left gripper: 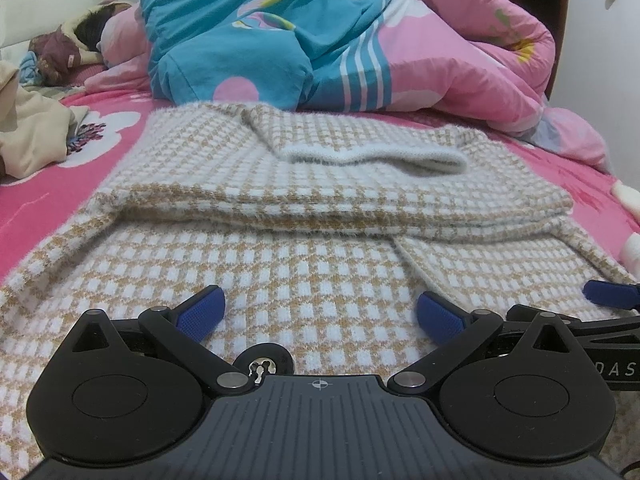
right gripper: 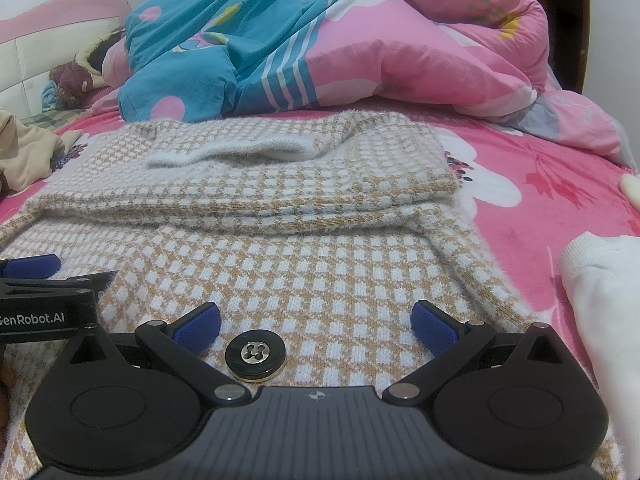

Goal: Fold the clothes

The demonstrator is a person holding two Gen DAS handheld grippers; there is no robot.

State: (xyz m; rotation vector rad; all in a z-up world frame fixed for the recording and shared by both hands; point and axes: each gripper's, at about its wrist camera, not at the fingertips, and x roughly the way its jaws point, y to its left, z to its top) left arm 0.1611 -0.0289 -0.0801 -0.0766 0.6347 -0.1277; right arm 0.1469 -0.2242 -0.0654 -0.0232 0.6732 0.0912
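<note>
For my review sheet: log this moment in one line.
left gripper open | right gripper open | checked sweater partly folded on bed | black button between right fingers

The checked sweater [left gripper: 304, 248] runs off the bottom edge under the left gripper [left gripper: 320, 312], which half covers its black button [left gripper: 264, 362]. At the right wrist view's right edge a white garment [right gripper: 600, 300] is cut off. The heaped quilt [right gripper: 360, 40] hides the bed behind it.

Checked sweater [left gripper: 320, 248], quilt [left gripper: 440, 60] on pink bed [right gripper: 520, 200]
</note>
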